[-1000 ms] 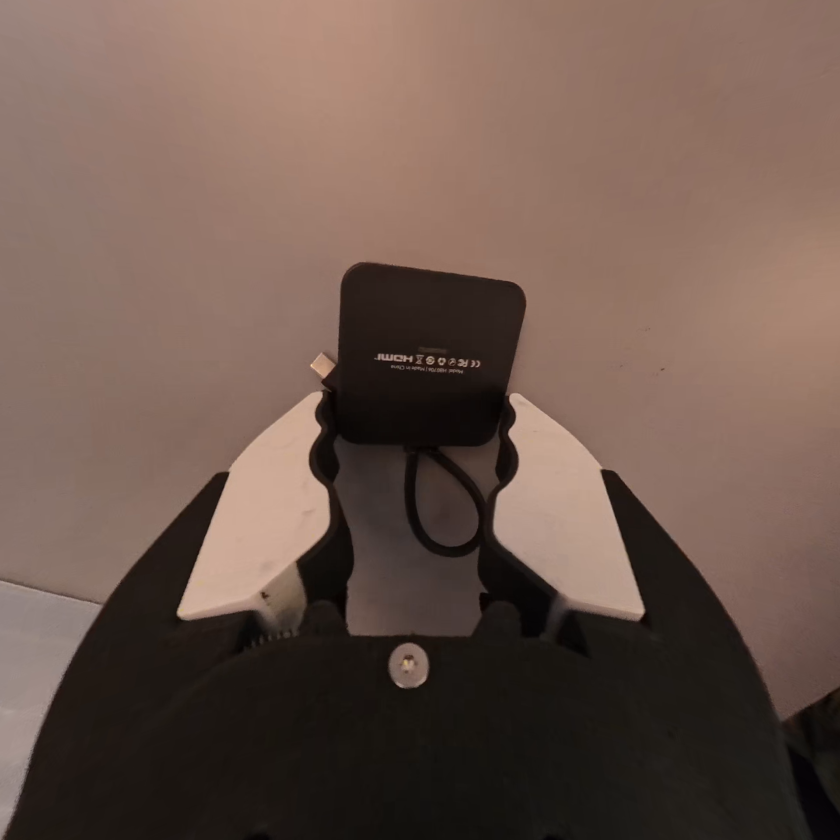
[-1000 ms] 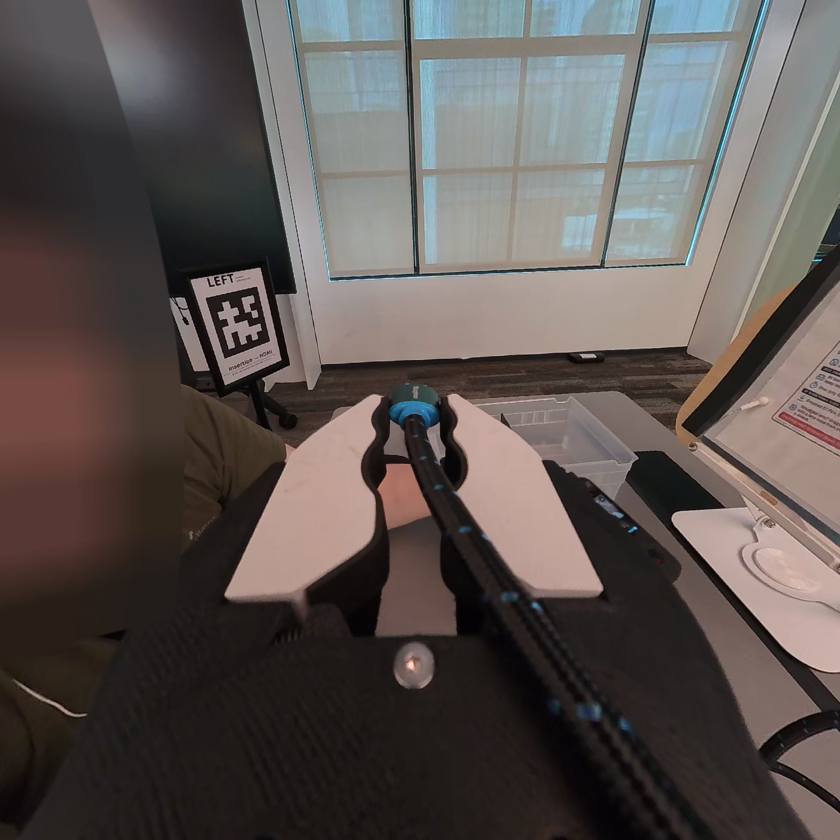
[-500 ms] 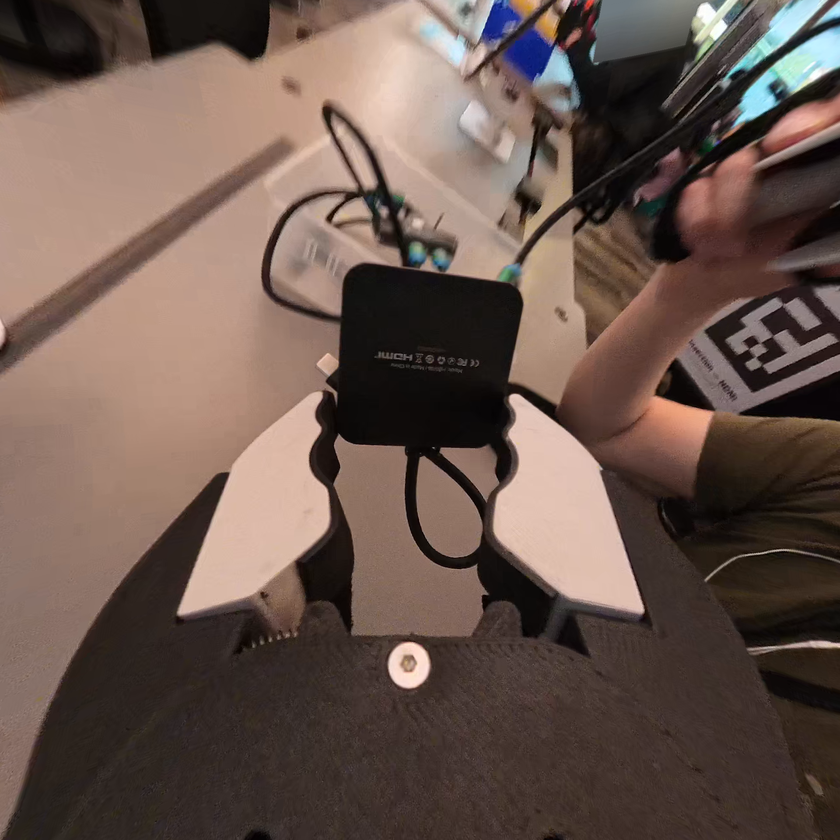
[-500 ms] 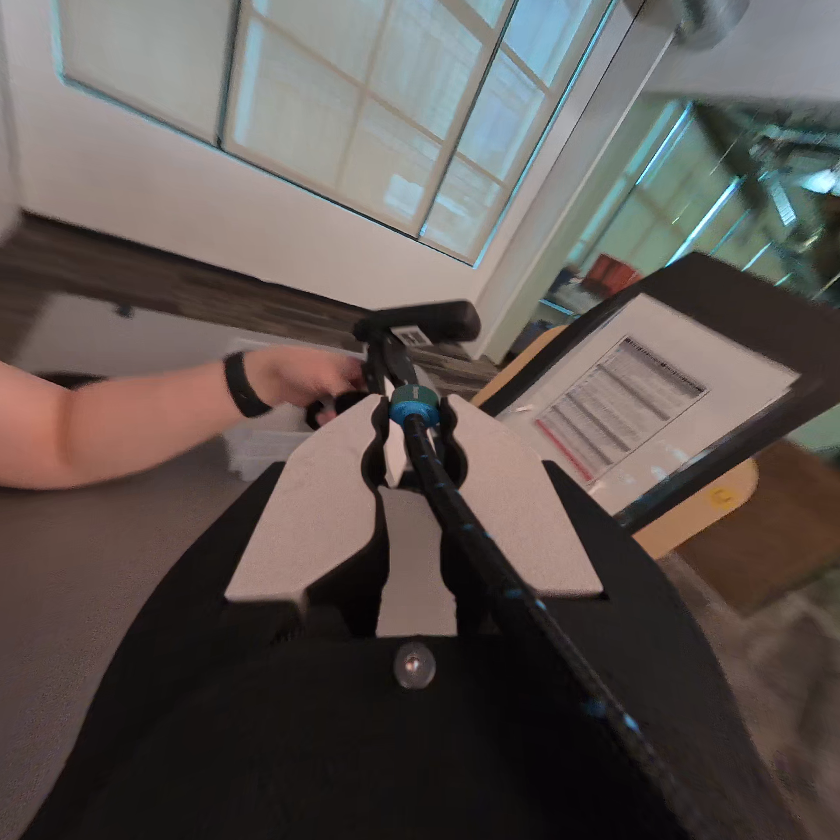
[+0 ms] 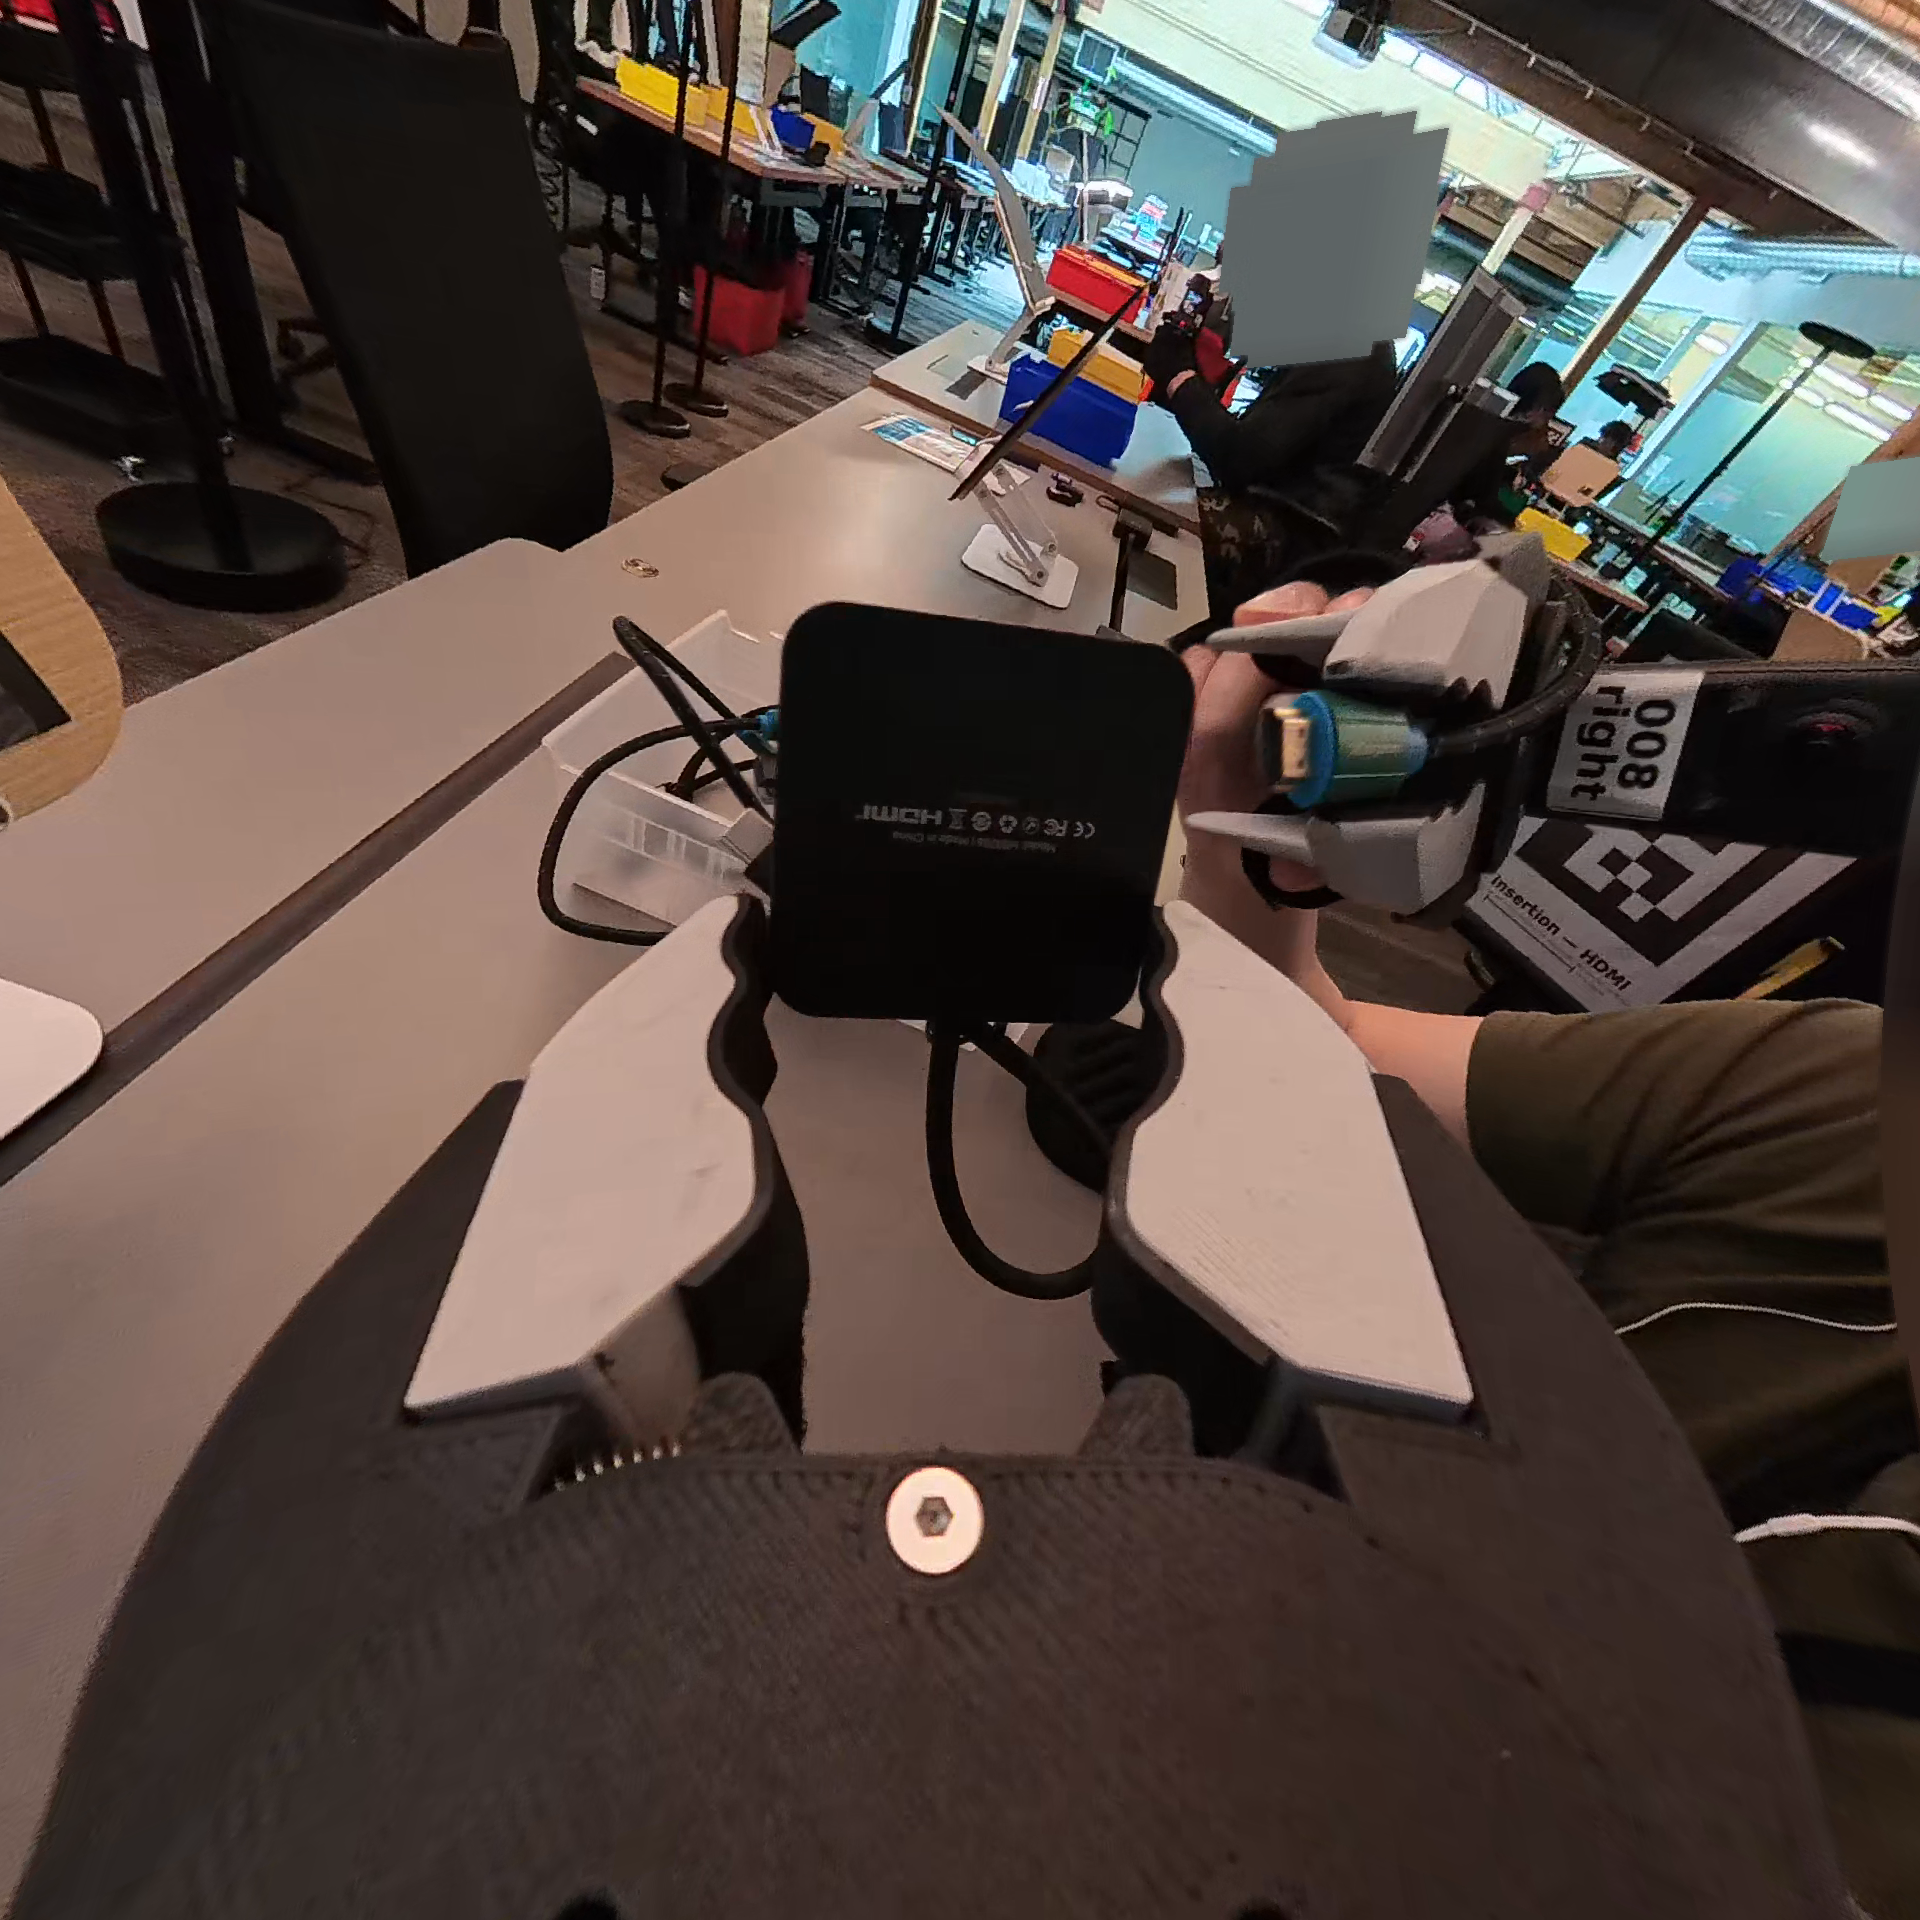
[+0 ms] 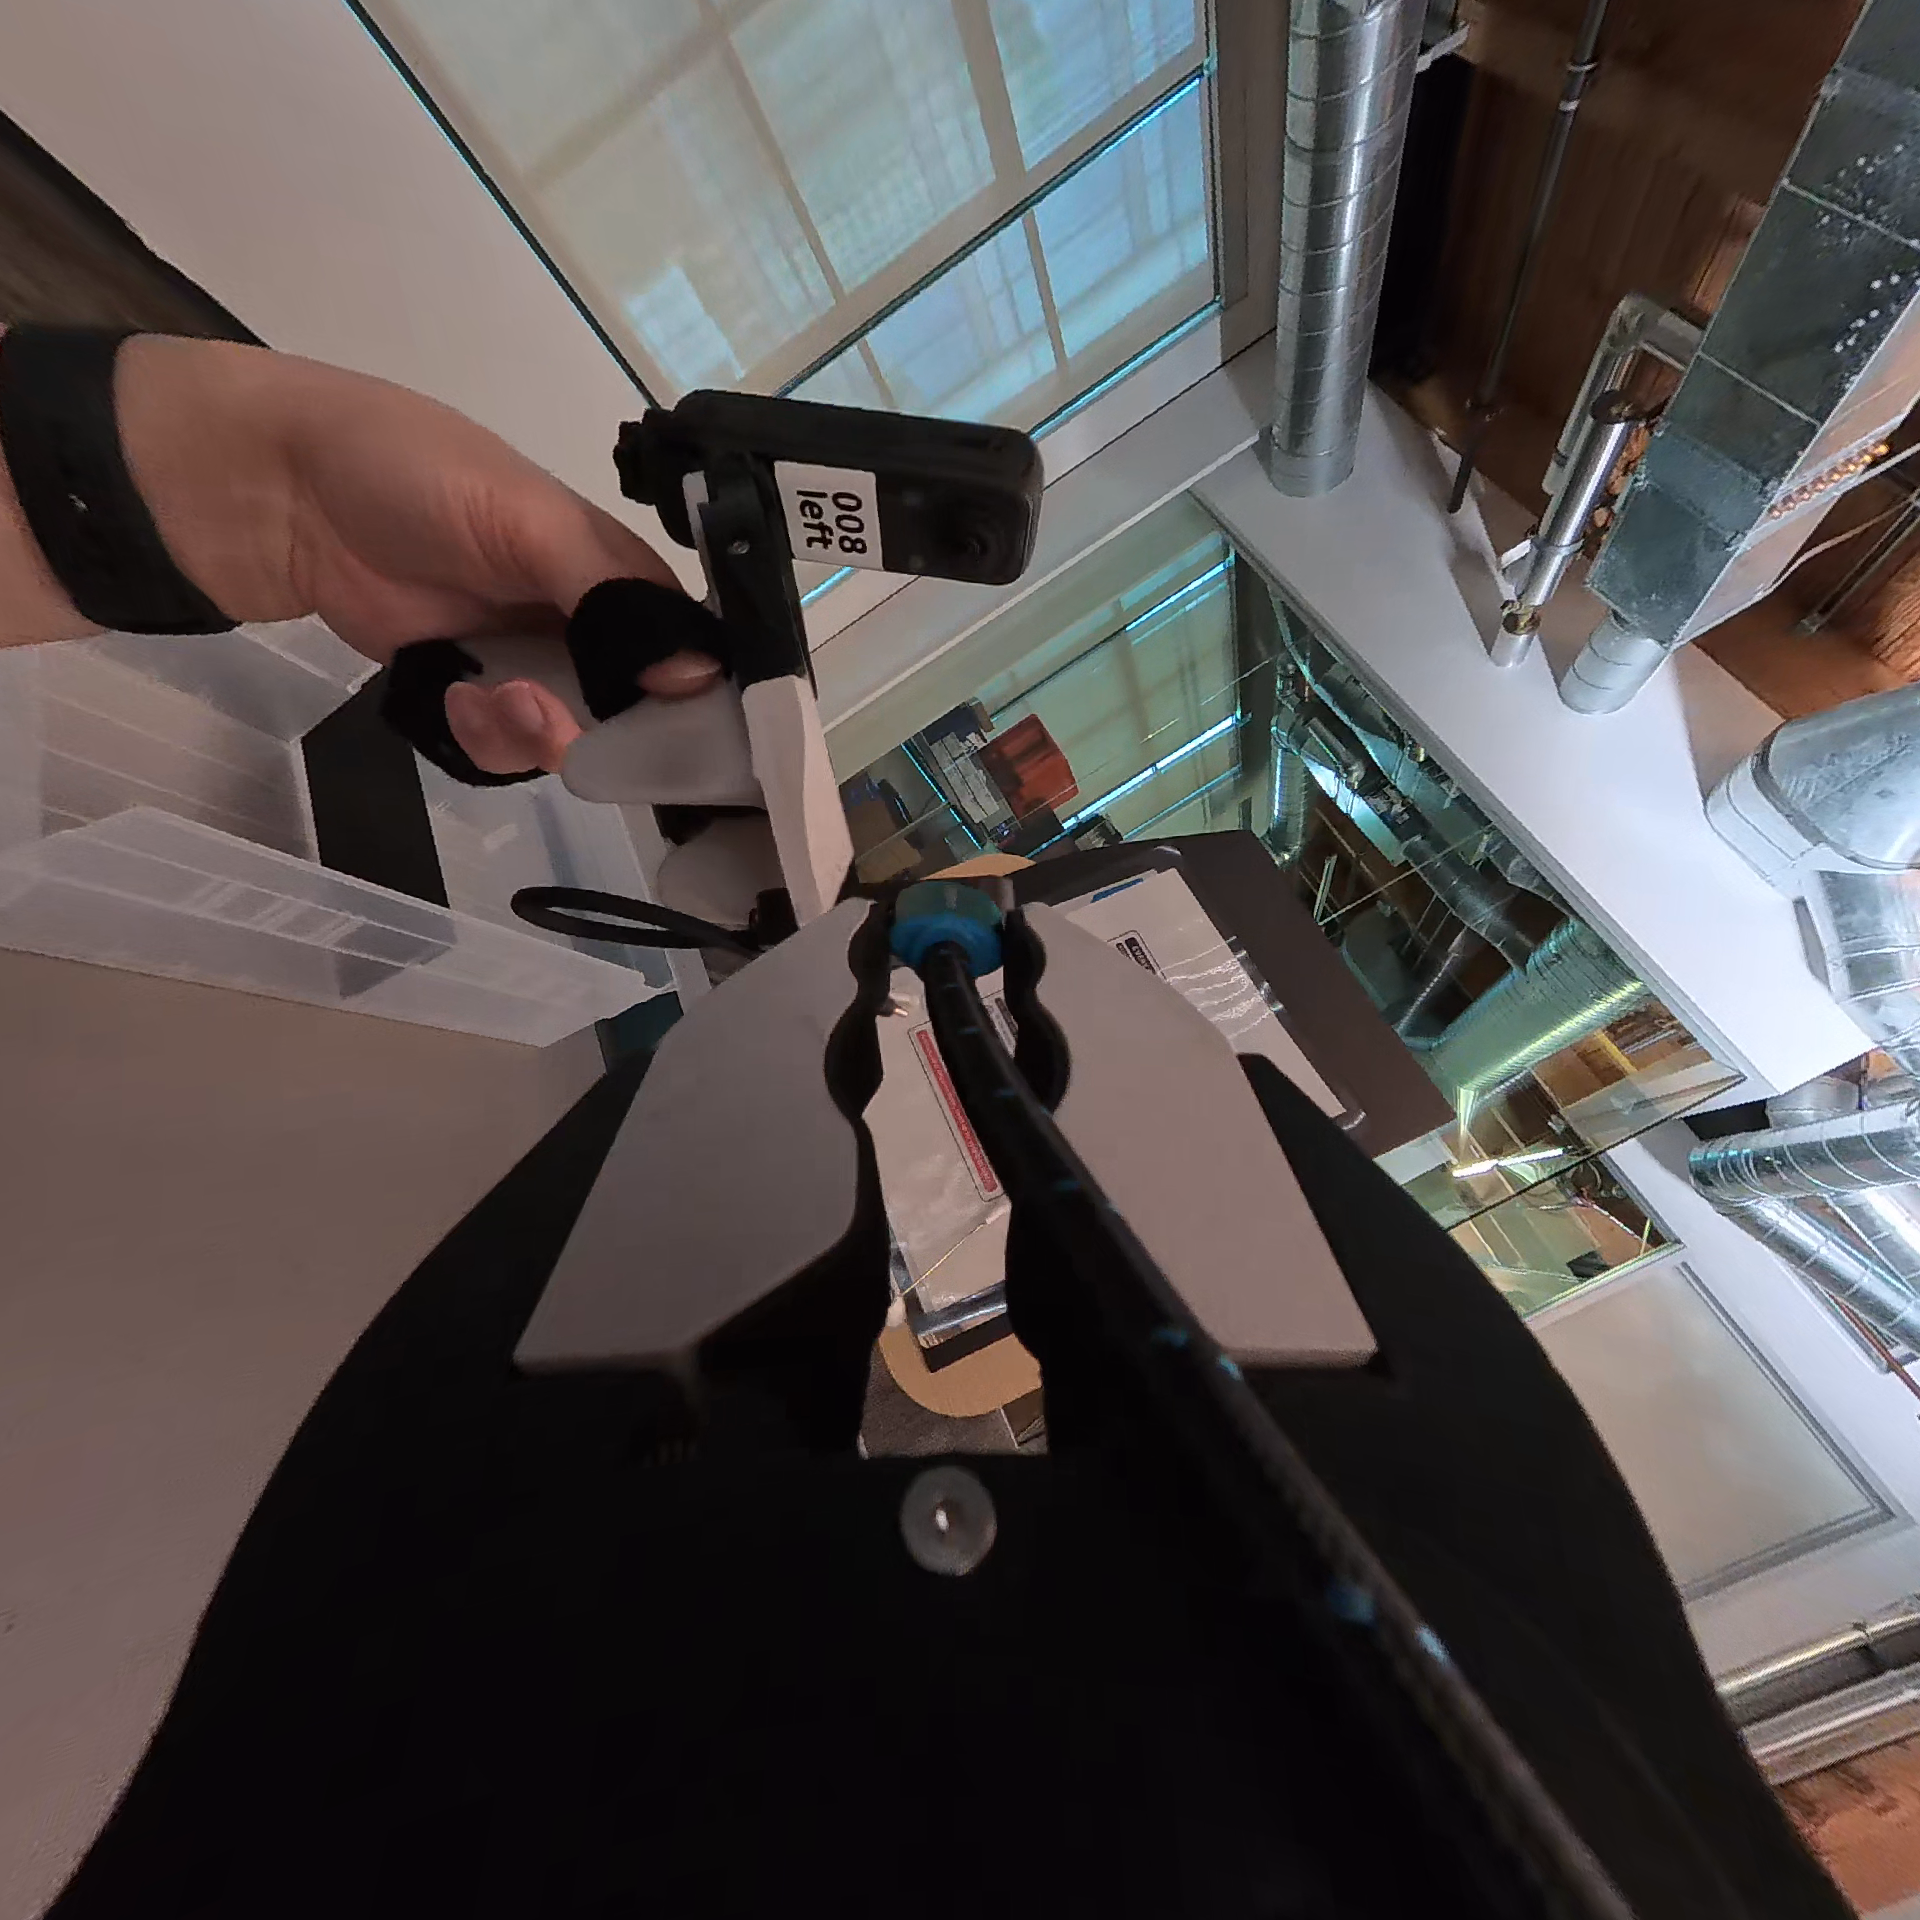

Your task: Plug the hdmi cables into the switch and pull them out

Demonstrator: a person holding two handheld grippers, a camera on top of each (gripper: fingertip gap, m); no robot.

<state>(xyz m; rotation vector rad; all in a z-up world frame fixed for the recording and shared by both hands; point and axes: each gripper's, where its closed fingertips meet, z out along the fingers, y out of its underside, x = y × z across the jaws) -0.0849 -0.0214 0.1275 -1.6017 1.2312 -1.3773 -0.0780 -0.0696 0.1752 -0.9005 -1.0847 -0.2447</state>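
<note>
My left gripper (image 5: 951,925) is shut on the black square HDMI switch (image 5: 977,810) and holds it in the air, underside toward the camera, its short black lead (image 5: 997,1195) looping between the fingers. My right gripper (image 6: 940,920) is shut on a teal and blue HDMI plug (image 6: 945,920) with a black braided cable (image 6: 1091,1195). In the left wrist view the right gripper (image 5: 1216,732) comes in from the right, and its plug (image 5: 1335,743) points at the switch's right edge with a small gap. In the right wrist view the left gripper (image 6: 769,790) is close ahead; the switch is hidden.
A grey table (image 5: 312,935) lies below. A clear plastic bin (image 5: 665,790) with more black cables (image 5: 623,748) sits behind the switch. A tablet on a white stand (image 5: 1023,530) is farther back. A marker board (image 5: 1662,894) and the person's arm (image 5: 1662,1143) are at right.
Both grippers swung round toward each other. The left view turned from a bare surface to the table and room. The right gripper with the plug has come up beside the switch's right edge.
</note>
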